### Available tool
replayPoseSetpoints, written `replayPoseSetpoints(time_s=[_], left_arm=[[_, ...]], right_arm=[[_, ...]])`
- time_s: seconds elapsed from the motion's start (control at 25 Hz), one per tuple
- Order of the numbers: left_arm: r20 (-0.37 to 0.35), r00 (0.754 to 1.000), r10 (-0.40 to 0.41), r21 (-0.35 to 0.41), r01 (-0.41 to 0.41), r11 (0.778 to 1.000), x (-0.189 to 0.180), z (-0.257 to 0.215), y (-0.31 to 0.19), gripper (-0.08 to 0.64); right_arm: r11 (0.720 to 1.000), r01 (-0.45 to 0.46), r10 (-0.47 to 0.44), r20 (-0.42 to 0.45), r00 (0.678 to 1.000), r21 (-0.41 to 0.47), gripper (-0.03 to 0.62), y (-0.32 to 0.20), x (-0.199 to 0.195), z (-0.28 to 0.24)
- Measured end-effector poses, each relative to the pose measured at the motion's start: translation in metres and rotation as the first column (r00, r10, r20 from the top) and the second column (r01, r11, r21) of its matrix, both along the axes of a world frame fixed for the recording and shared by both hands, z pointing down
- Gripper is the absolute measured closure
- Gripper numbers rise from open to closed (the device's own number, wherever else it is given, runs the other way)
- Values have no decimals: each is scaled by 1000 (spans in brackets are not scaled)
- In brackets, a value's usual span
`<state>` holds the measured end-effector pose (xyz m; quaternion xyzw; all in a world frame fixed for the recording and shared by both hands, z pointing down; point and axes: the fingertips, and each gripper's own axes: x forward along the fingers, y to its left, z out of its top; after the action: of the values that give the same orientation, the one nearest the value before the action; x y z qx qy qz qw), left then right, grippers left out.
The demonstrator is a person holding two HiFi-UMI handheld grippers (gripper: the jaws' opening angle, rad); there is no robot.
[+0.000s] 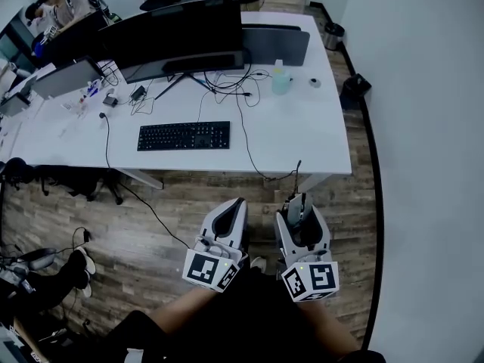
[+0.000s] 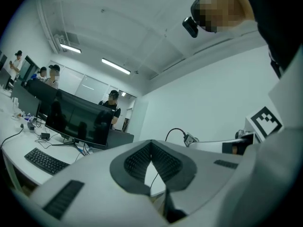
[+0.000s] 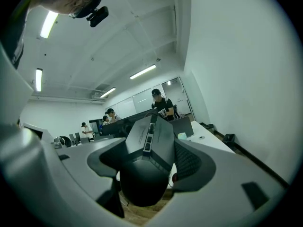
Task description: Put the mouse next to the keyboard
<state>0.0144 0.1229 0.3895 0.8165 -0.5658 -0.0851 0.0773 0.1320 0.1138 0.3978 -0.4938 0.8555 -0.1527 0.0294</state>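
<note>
Head view: we note the left gripper (image 1: 236,205) and the right gripper (image 1: 299,203) held low over the wood floor (image 1: 197,195), short of the white surface (image 1: 302,131). The keyboard (image 1: 184,135) lies on that surface in front of a monitor (image 1: 181,36). Each gripper's cube bears a black-and-white square marker.

Left gripper view: its fingers (image 2: 137,162) are pressed together at the tips, holding nothing.

Right gripper view: its fingers (image 3: 189,162) pinch a black mouse (image 3: 144,174), well apart from the keyboard.

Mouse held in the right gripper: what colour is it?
The mouse is black, seen best in the right gripper view.
</note>
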Motion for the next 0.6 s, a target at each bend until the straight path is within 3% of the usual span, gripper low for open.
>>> replayPoseSetpoints(time_s=[0.6], left_arm=[[-19,998,54,-19,-55,998,-57,10,-136,557]], right_arm=[[993,-41,34,-60,998,-111,272,-129,-54,29]])
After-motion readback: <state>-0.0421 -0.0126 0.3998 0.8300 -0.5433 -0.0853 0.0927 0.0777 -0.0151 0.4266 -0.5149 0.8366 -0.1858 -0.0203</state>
